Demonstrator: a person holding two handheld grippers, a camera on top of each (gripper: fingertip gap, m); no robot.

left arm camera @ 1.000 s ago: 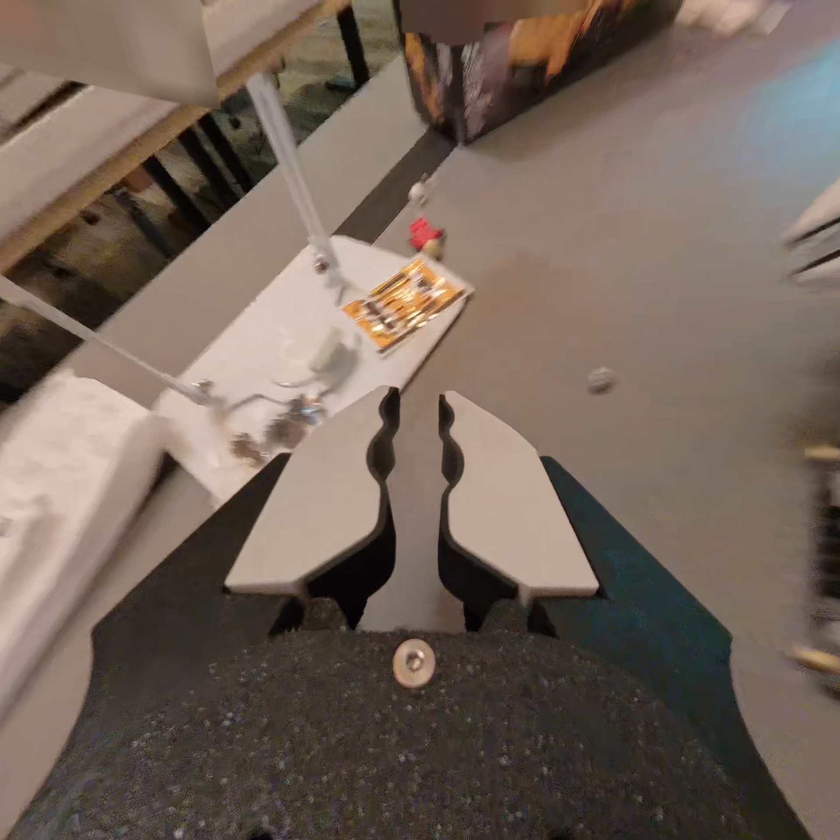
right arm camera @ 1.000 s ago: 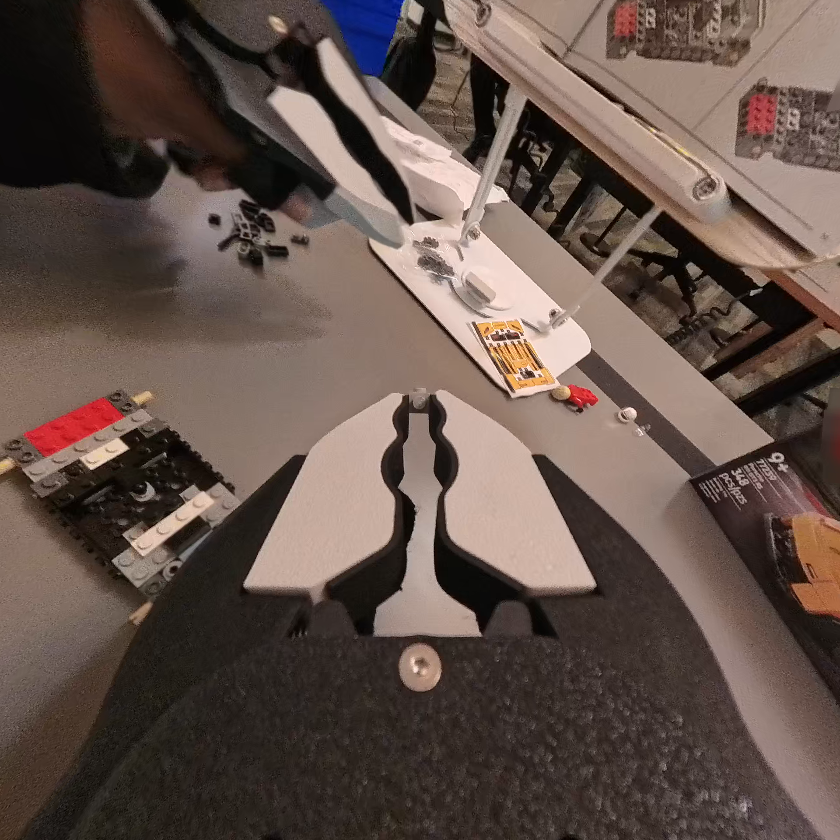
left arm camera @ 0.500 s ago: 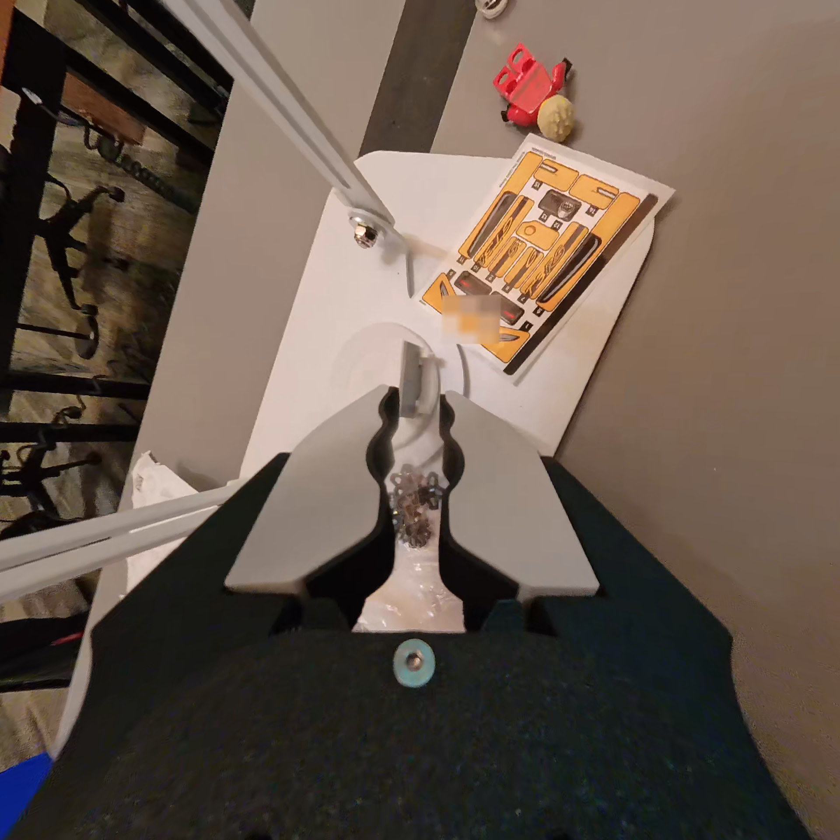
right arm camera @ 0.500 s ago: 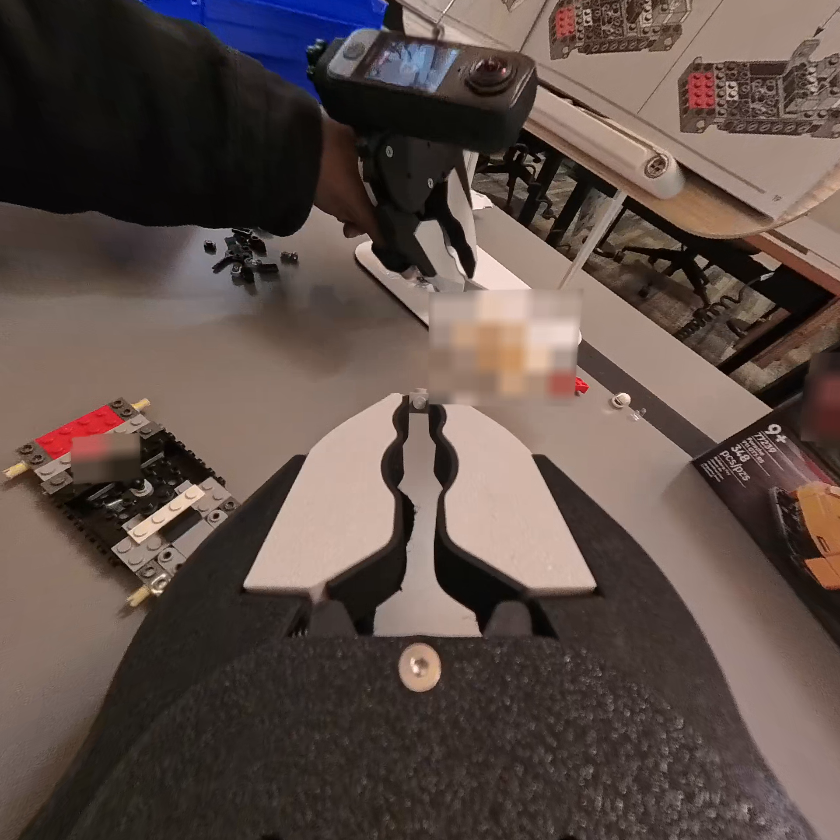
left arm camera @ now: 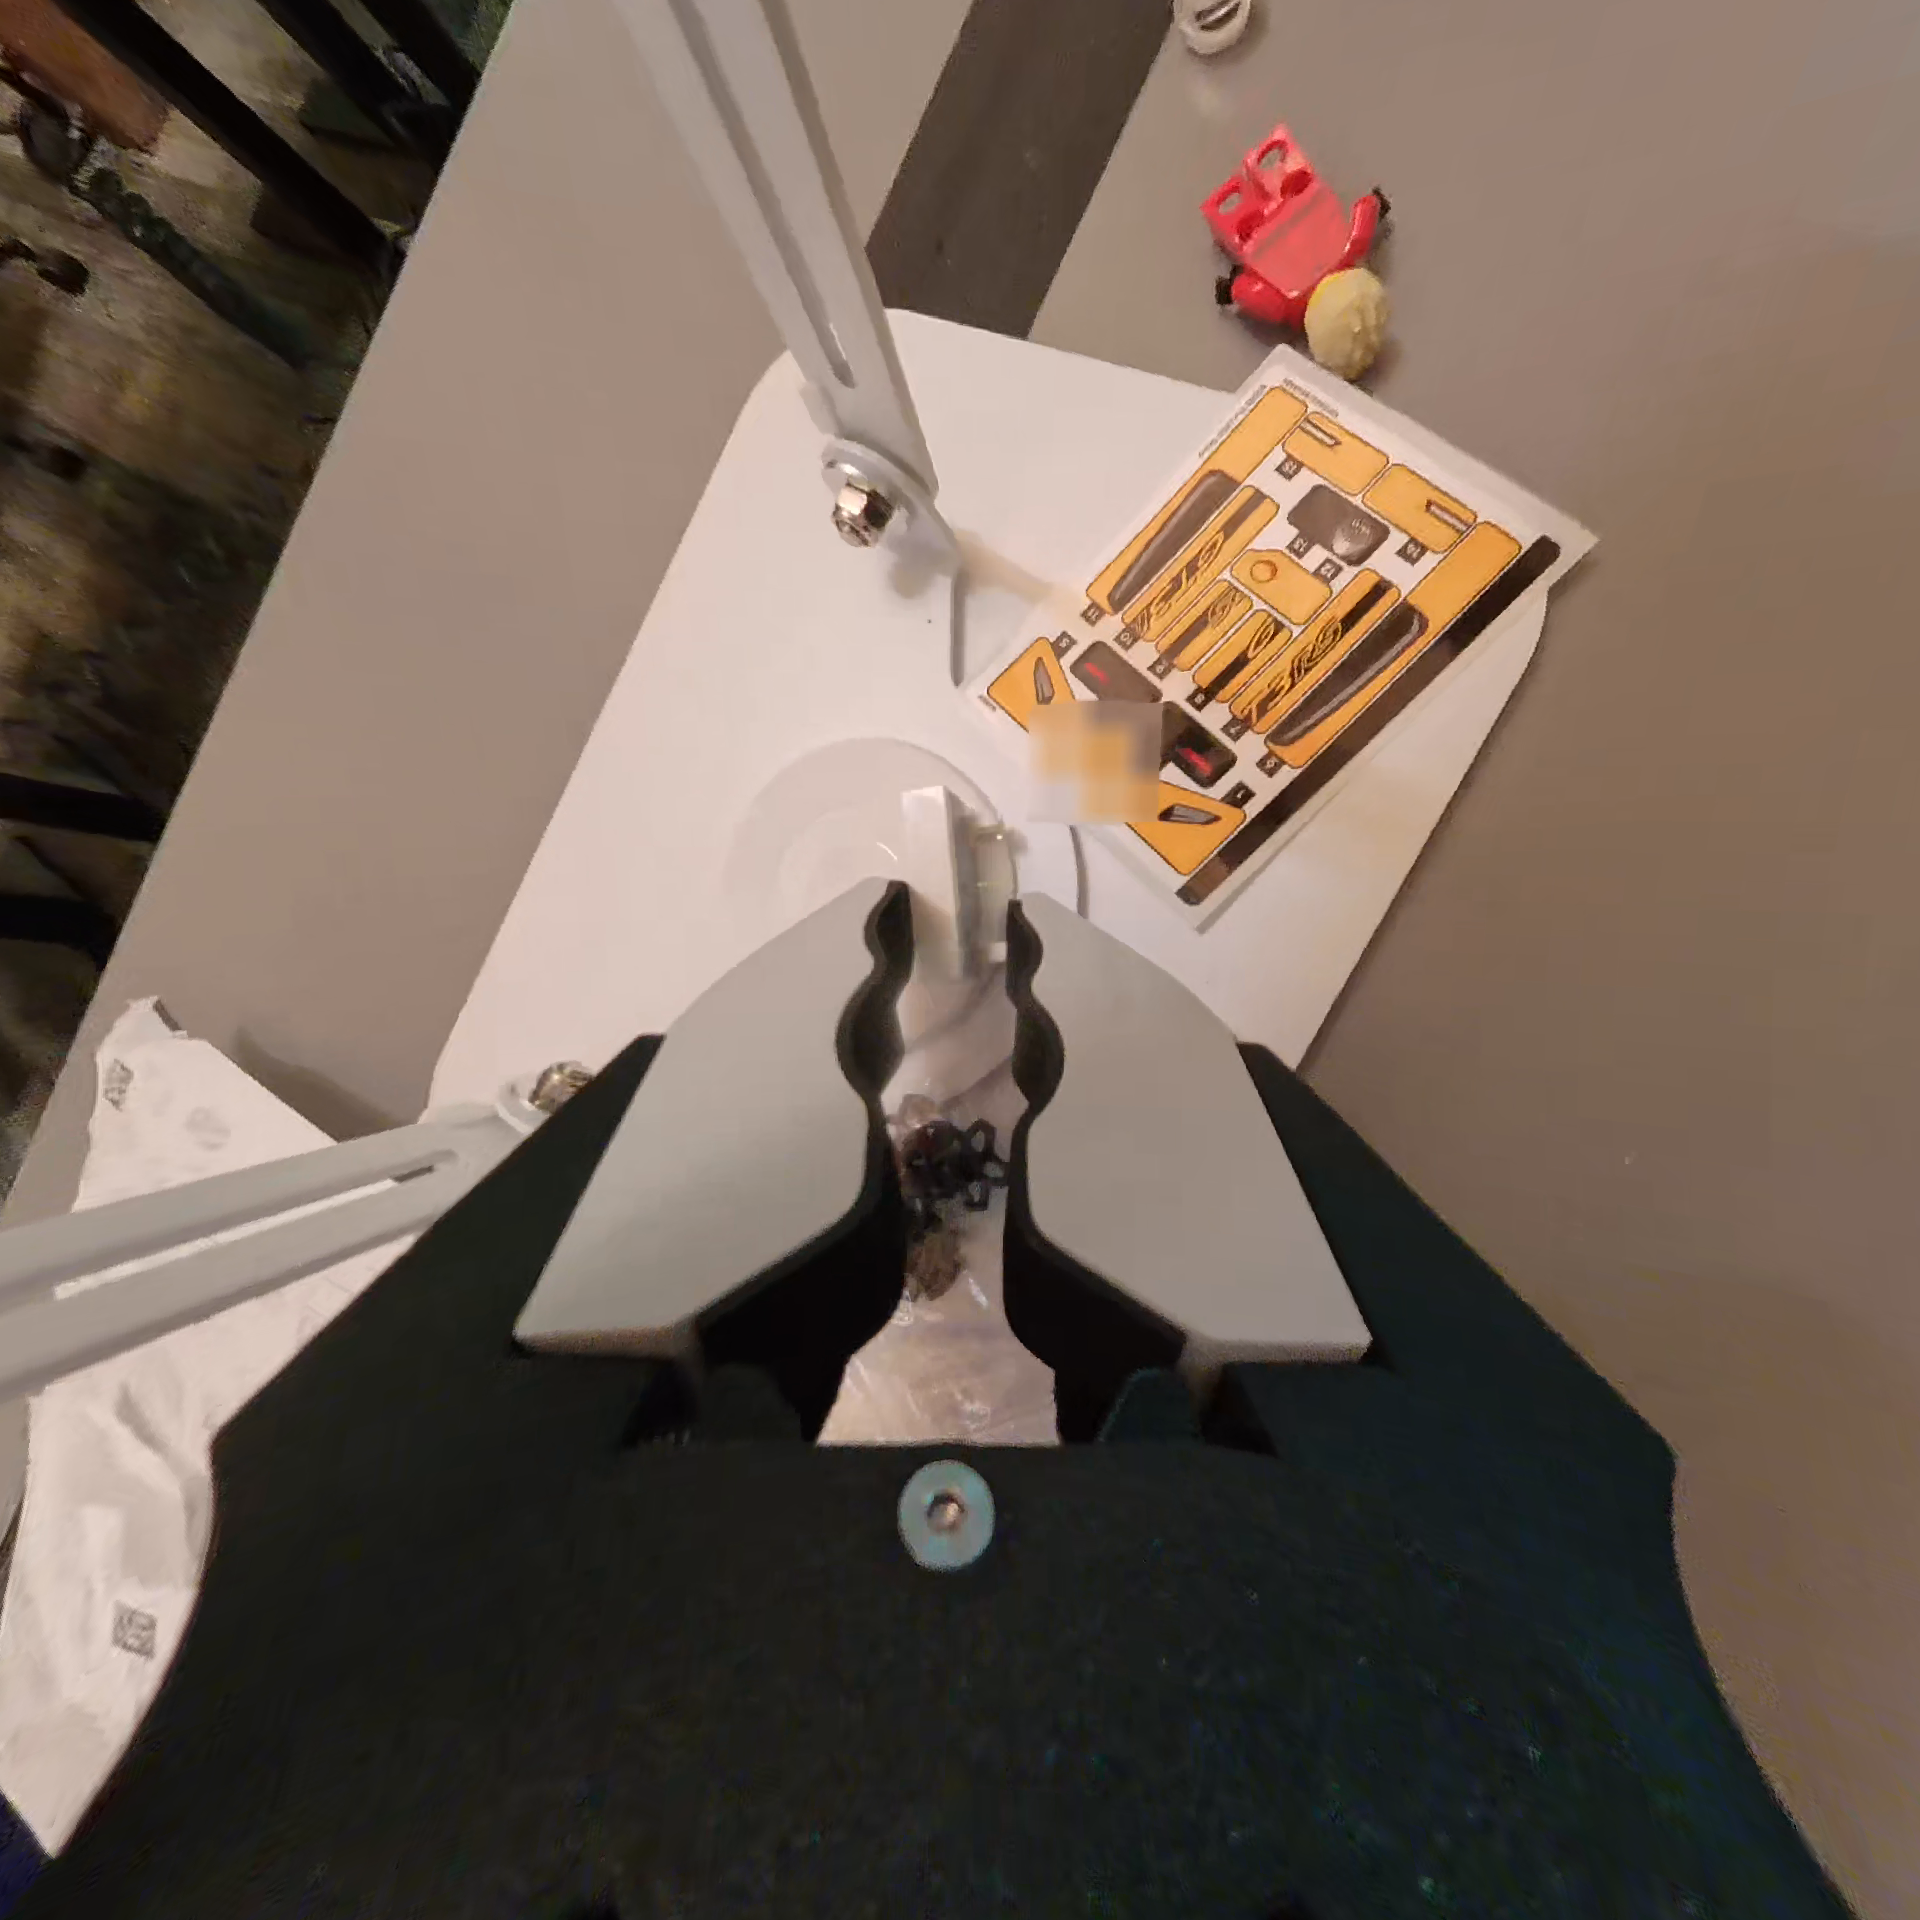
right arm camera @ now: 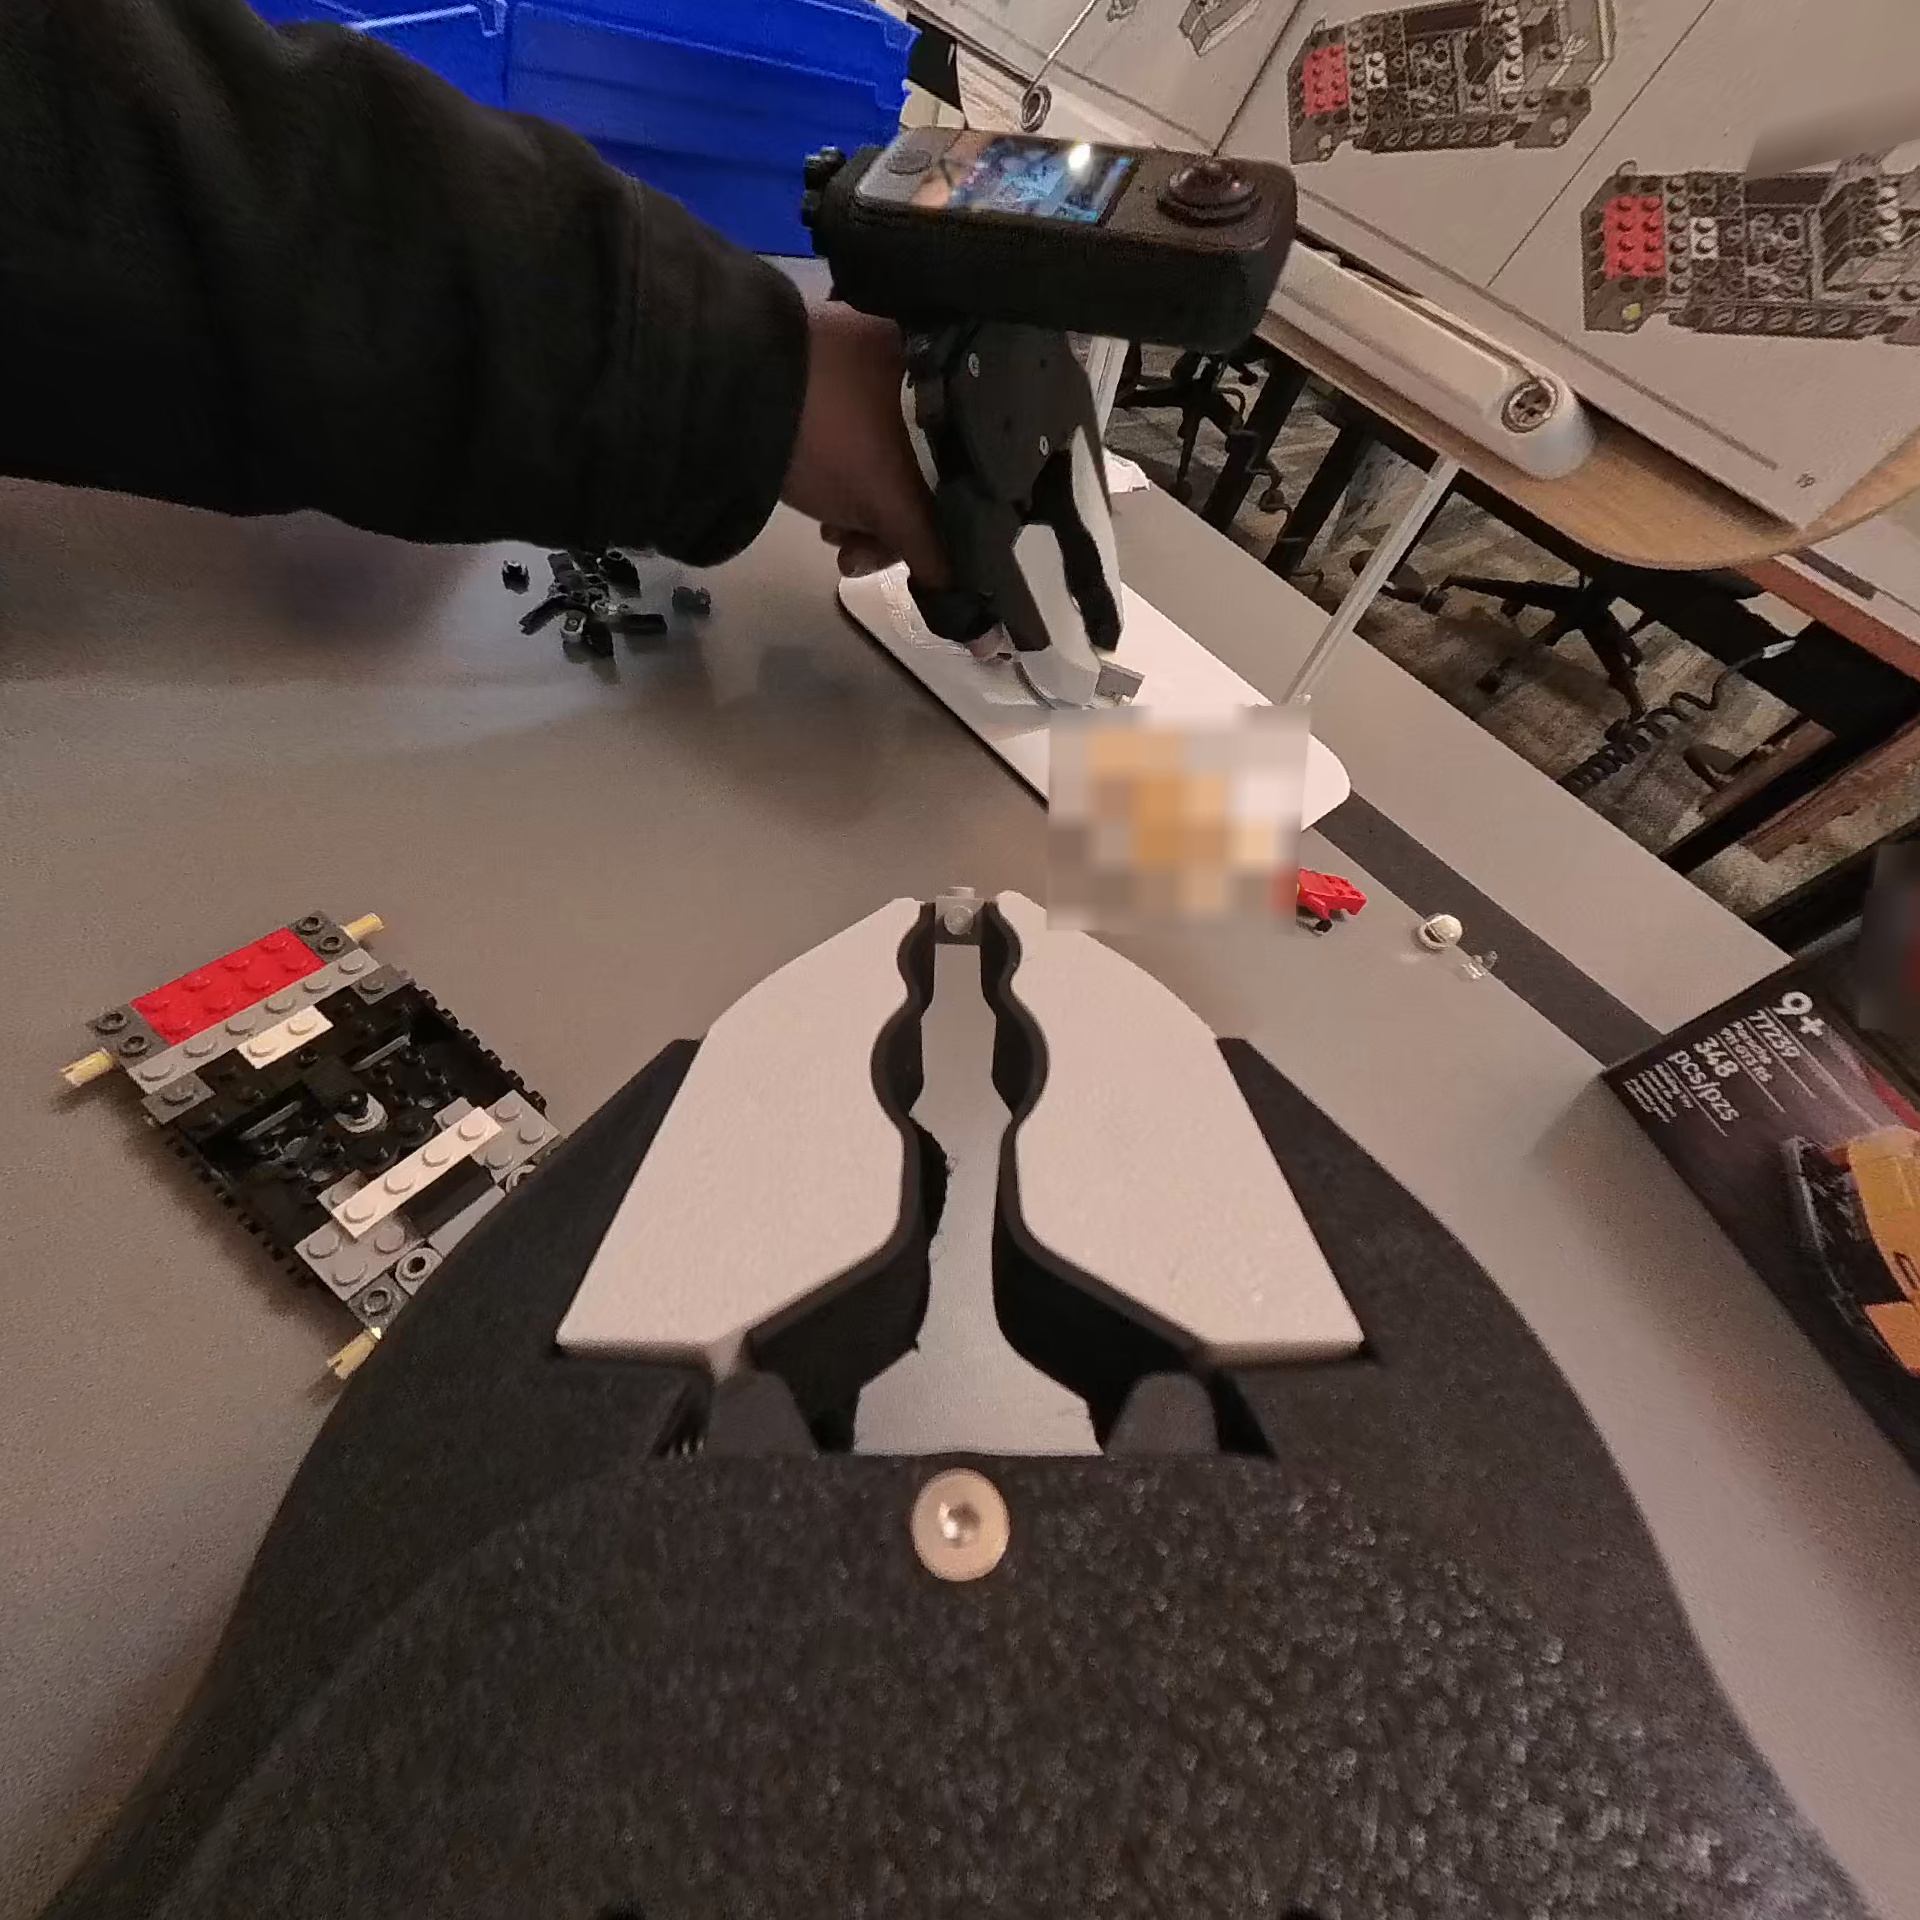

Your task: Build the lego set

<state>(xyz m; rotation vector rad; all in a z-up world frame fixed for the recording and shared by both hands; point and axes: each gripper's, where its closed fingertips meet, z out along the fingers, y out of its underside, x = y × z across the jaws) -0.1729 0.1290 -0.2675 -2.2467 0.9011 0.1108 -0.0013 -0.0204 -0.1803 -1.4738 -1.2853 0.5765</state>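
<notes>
Right wrist view: the right hand-held gripper [right arm camera: 961, 914] pinches a small grey piece [right arm camera: 957, 918] at its tips above the grey tabletop [right arm camera: 623, 831]. Left of it lies the partly built lego model [right arm camera: 312, 1101]; beyond, loose black pieces [right arm camera: 597, 608]. Only this view shows the box [right arm camera: 1787, 1132] and the instruction sheets [right arm camera: 1558, 156]. Left wrist view: the left hand-held gripper [left arm camera: 958, 914], slightly spread, hangs over the white stand base [left arm camera: 727, 665], a pale grey piece [left arm camera: 966, 883] between its tips; contact cannot be told. Farther: sticker sheet [left arm camera: 1288, 634], red piece [left arm camera: 1283, 234].
</notes>
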